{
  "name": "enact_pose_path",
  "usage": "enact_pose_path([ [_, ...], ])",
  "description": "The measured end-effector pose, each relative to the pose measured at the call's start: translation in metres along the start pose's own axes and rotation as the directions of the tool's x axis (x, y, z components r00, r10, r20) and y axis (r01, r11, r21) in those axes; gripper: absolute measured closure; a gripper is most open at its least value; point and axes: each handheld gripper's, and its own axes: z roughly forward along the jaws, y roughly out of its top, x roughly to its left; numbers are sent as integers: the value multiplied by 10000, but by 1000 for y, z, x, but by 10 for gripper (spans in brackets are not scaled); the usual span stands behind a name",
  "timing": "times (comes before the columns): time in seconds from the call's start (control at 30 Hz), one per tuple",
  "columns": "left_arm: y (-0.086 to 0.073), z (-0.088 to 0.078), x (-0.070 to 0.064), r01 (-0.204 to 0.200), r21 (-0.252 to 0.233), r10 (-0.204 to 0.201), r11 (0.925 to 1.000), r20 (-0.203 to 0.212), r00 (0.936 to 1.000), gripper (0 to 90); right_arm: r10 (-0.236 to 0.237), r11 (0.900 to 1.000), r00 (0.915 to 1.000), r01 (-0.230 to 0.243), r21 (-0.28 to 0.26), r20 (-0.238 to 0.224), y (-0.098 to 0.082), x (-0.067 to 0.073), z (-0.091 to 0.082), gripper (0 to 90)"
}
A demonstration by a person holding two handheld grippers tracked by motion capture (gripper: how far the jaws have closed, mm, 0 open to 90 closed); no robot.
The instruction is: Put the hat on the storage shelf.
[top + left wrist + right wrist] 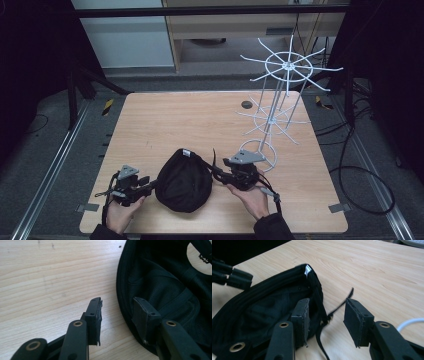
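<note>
A black cap [182, 182] lies upside down, its hollow up, near the table's front edge. My left gripper [151, 186] is at its left rim. In the left gripper view the cap [162, 290] has its rim between the open jaws of the left gripper [117, 302]: one jaw over bare wood, the other inside the hollow, with gaps on both sides. My right gripper [219, 175] is at the cap's right rim. In the right gripper view the cap [262, 310] and its thin strap [337, 307] run between the open jaws of the right gripper [327, 302], and neither pad presses on them.
A tall white wire rack [280, 100] with spoked rings stands at the table's back right, its base ring [260, 150] just behind my right hand. The wooden table [175, 120] stretches behind the cap. A small dark disc [246, 104] sits near the far edge.
</note>
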Motion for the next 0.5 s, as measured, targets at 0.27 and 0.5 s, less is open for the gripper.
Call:
enact_pose_path([
  [0.27,2,12,-2,-121,443,112,9989,212,9997,650,-246,9995,9996,249,198,-154,15,6,35,574],
  [0.5,6,23,-1,-126,761,93,9970,431,9990,765,-276,9984,9993,289,485,-265,18,7,55,589],
])
